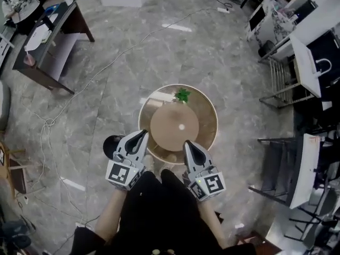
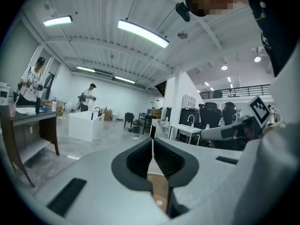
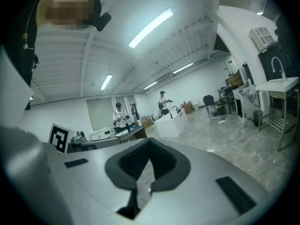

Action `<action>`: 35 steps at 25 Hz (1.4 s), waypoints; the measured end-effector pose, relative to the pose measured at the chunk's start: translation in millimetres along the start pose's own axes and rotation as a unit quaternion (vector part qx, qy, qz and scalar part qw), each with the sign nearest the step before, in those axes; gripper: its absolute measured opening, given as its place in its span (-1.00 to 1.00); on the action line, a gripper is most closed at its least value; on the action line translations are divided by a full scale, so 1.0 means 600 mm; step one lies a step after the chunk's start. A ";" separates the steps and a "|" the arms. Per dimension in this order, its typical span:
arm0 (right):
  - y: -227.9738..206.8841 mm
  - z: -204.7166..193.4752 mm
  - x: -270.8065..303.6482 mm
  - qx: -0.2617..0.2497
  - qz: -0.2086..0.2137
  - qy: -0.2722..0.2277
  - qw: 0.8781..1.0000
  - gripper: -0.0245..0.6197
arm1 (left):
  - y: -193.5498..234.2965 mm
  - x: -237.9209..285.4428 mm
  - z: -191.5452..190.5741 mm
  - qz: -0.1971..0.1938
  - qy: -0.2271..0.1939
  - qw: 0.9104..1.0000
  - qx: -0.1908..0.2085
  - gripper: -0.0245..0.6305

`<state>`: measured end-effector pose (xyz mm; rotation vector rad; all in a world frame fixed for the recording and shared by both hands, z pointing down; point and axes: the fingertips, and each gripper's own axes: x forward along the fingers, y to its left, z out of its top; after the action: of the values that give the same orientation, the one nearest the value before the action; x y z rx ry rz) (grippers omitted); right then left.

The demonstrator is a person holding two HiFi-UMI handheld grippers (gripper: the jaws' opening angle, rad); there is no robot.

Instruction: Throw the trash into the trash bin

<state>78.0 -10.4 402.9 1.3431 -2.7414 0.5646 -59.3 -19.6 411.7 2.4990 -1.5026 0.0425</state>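
A round tan trash bin (image 1: 210, 116) with a brown domed lid stands on the marble floor right in front of me. A small green scrap (image 1: 183, 95) lies at the lid's far edge. My left gripper (image 1: 142, 134) is raised over the bin's near left rim, jaws shut and empty. My right gripper (image 1: 189, 144) is raised beside it over the near right rim, also shut with nothing in it. In the left gripper view the left gripper (image 2: 153, 142) shows its dark pads meeting, and the right gripper (image 3: 149, 144) looks the same in its own view.
A black round object (image 1: 110, 145) sits on the floor left of the bin. A white cable (image 1: 95, 76) snakes across the floor to a dark desk (image 1: 50, 47) at upper left. Metal chairs and white tables (image 1: 297, 89) crowd the right side. People stand at far desks.
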 end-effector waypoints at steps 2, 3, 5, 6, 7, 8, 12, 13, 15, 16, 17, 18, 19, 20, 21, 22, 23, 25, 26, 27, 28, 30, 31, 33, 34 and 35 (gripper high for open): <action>-0.014 0.029 -0.040 0.004 -0.024 -0.027 0.999 -0.92 | -0.027 0.004 0.038 -0.019 -0.021 0.999 0.018 -0.88; -0.020 0.042 -0.060 0.007 -0.035 -0.040 0.999 -0.92 | -0.040 0.004 0.055 -0.027 -0.031 0.999 0.024 -0.88; -0.031 0.063 -0.096 0.008 -0.057 -0.061 0.996 -0.92 | -0.062 0.002 0.085 -0.045 -0.047 0.997 0.033 -0.88; -0.038 0.071 -0.112 0.005 -0.068 -0.070 0.995 -0.92 | -0.072 0.001 0.098 -0.055 -0.052 0.996 0.038 -0.88; -0.044 0.078 -0.126 0.001 -0.078 -0.077 0.994 -0.92 | -0.080 0.001 0.109 -0.065 -0.055 0.996 0.041 -0.88; -0.051 0.085 -0.138 -0.003 -0.088 -0.085 0.992 -0.92 | -0.088 0.002 0.118 -0.075 -0.056 0.995 0.043 -0.88; -0.073 0.111 -0.173 -0.016 -0.117 -0.112 0.987 -0.92 | -0.109 0.004 0.131 -0.109 -0.062 0.991 0.056 -0.88; -0.078 0.117 -0.179 -0.021 -0.122 -0.116 0.985 -0.92 | -0.111 0.004 0.131 -0.110 -0.063 0.990 0.058 -0.88; -0.086 0.126 -0.189 -0.028 -0.130 -0.123 0.983 -0.92 | -0.116 0.006 0.137 -0.109 -0.073 0.990 0.058 -0.88; -0.090 0.130 -0.193 -0.027 -0.133 -0.127 0.983 -0.92 | -0.117 0.007 0.139 -0.109 -0.076 0.990 0.057 -0.88; -0.095 0.133 -0.196 -0.026 -0.135 -0.130 0.982 -0.92 | -0.119 0.009 0.140 -0.108 -0.077 0.990 0.056 -0.88; -0.098 0.135 -0.198 -0.024 -0.136 -0.133 0.982 -0.92 | -0.121 0.011 0.140 -0.108 -0.077 0.990 0.055 -0.88; -0.101 0.136 -0.199 -0.024 -0.136 -0.134 0.981 -0.92 | -0.122 0.012 0.138 -0.109 -0.072 0.990 0.053 -0.88; -0.101 0.137 -0.198 -0.024 -0.136 -0.134 0.981 -0.92 | -0.124 0.013 0.136 -0.112 -0.067 0.990 0.052 -0.88; -0.101 0.138 -0.197 -0.025 -0.136 -0.134 0.981 -0.92 | -0.125 0.013 0.135 -0.115 -0.066 0.990 0.052 -0.88; -0.100 0.139 -0.195 -0.026 -0.134 -0.134 0.982 -0.92 | -0.126 0.013 0.136 -0.118 -0.068 0.989 0.051 -0.88; -0.099 0.139 -0.193 -0.026 -0.133 -0.134 0.982 -0.92 | -0.125 0.013 0.136 -0.119 -0.070 0.989 0.050 -0.88; -0.099 0.139 -0.189 -0.027 -0.130 -0.133 0.982 -0.92 | -0.121 0.015 0.134 -0.114 -0.069 0.990 0.047 -0.88; -0.099 0.138 -0.187 -0.028 -0.130 -0.133 0.982 -0.92 | -0.118 0.017 0.132 -0.110 -0.065 0.991 0.044 -0.88; -0.099 0.137 -0.185 -0.029 -0.129 -0.132 0.982 -0.92 | -0.115 0.017 0.129 -0.106 -0.061 0.992 0.041 -0.88; -0.099 0.136 -0.183 -0.029 -0.129 -0.130 0.983 -0.92 | -0.113 0.017 0.127 -0.105 -0.060 0.992 0.040 -0.88; -0.097 0.135 -0.182 -0.031 -0.129 -0.128 0.983 -0.92 | -0.112 0.015 0.129 -0.105 -0.063 0.992 0.042 -0.88; -0.096 0.134 -0.183 -0.031 -0.129 -0.127 0.983 -0.92 | -0.112 0.014 0.132 -0.105 -0.066 0.991 0.042 -0.88; -0.096 0.135 -0.185 -0.031 -0.129 -0.127 0.983 -0.92 | -0.113 0.014 0.138 -0.103 -0.076 0.991 0.040 -0.88; -0.097 0.135 -0.186 -0.031 -0.129 -0.128 0.983 -0.92 | -0.114 0.014 0.138 -0.103 -0.078 0.991 0.039 -0.88; -0.099 0.135 -0.185 -0.031 -0.130 -0.128 0.983 -0.92 | -0.114 0.014 0.138 -0.104 -0.079 0.991 0.039 -0.88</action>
<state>203.2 13.3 324.3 1.8343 -2.6735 0.3040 -2.9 -13.4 320.1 2.7661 -1.3098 -0.1362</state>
